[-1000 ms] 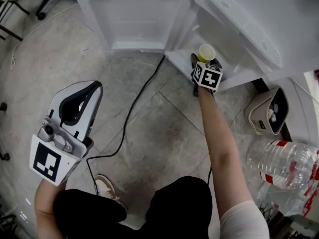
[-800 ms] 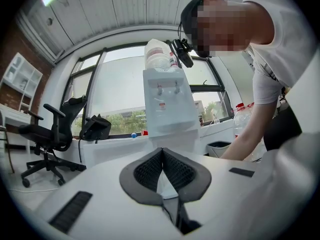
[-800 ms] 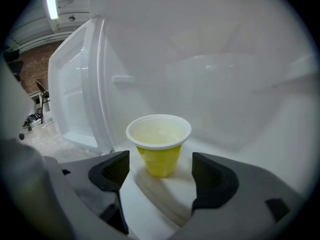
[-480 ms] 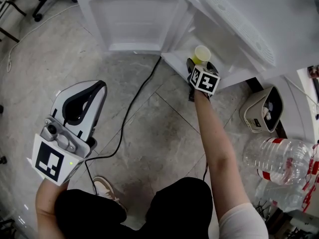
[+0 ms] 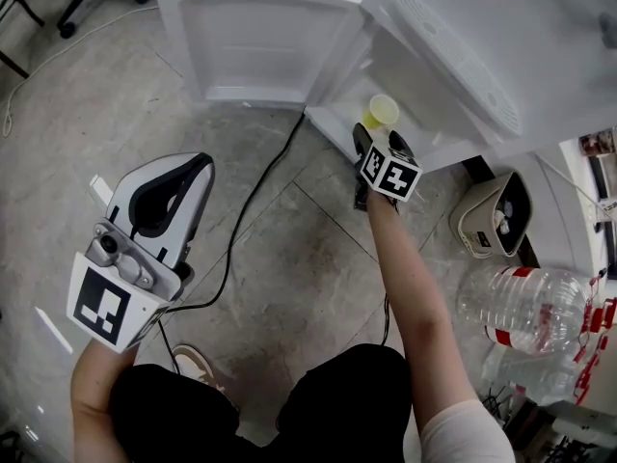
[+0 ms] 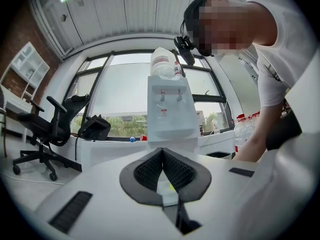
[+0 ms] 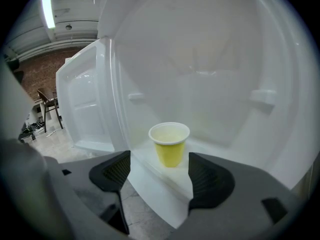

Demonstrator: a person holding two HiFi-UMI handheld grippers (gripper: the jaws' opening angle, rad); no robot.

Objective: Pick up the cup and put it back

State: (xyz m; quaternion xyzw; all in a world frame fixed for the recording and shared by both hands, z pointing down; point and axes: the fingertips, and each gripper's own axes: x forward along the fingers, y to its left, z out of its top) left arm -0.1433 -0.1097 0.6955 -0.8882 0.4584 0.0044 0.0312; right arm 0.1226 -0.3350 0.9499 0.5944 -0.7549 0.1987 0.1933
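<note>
In the head view, the left gripper [image 5: 181,179] is held out over the stone floor [image 5: 289,258], well apart from the work. The right gripper [image 5: 380,143] reaches toward the open white cabinet [image 5: 453,75], whose door [image 5: 260,37] swings wide to the left. The yellow cup [image 5: 382,112] stands upright on the cabinet's near ledge, just beyond the right jaws. A black cable [image 5: 253,222] trails across the floor, and a large water bottle [image 5: 521,307] lies at the right.

In the left gripper view, we see the left gripper [image 6: 161,153] with its jaws pressed together and nothing between them. Far beyond them stand a water dispenser [image 6: 170,109] and an office chair [image 6: 45,134].

In the right gripper view, the right gripper [image 7: 159,170] has its jaws wide apart, having just been opening. The cup [image 7: 170,145] sits on the ledge beyond their tips. Neither pad touches it.
</note>
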